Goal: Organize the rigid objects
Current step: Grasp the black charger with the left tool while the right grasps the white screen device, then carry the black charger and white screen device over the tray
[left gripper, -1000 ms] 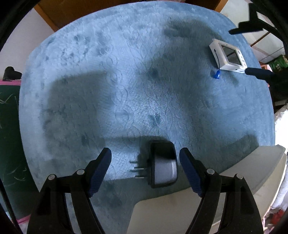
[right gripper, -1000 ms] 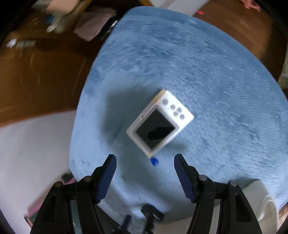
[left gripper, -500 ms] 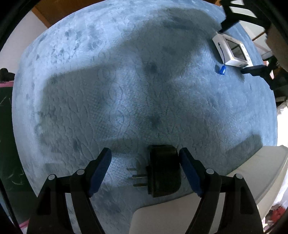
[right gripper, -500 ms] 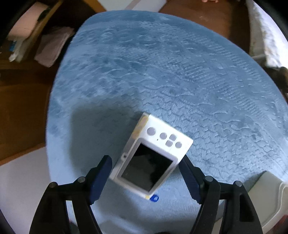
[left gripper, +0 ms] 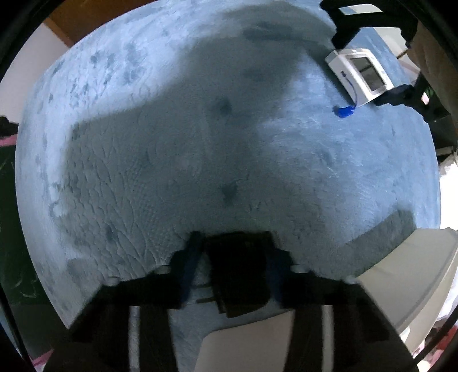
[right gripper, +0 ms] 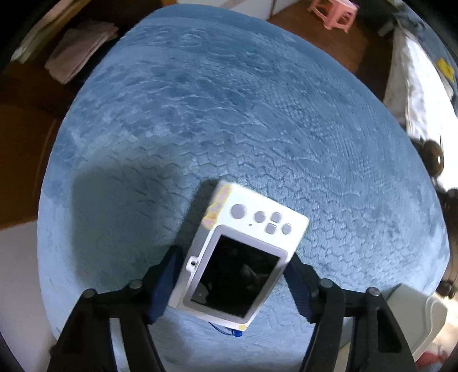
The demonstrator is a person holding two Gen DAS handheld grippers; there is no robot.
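A black plug adapter (left gripper: 237,266) lies on the blue blanket (left gripper: 200,143), prongs to the left. My left gripper (left gripper: 234,257) points straight down over it. Its jaws are closing, and the blurred pads meet the prong tips and the back of the body. A white compact camera (right gripper: 237,257) lies screen up on the blanket, with a blue strap tag (right gripper: 236,333) below it. My right gripper (right gripper: 233,277) is closing on it, and both pads touch its long sides. The left wrist view shows that camera (left gripper: 360,74) at top right between the right gripper's fingers (left gripper: 395,94).
A pale grey plastic container (left gripper: 415,271) sits at the blanket's near right edge, also in the right wrist view (right gripper: 415,309). Wooden floor surrounds the blanket. Folded cloths (right gripper: 80,48) and a pink stool (right gripper: 335,14) lie beyond its far edge.
My left jaws closed in from wide open onto the adapter as the hand sank a little. My right gripper came down over the camera and narrowed onto its sides.
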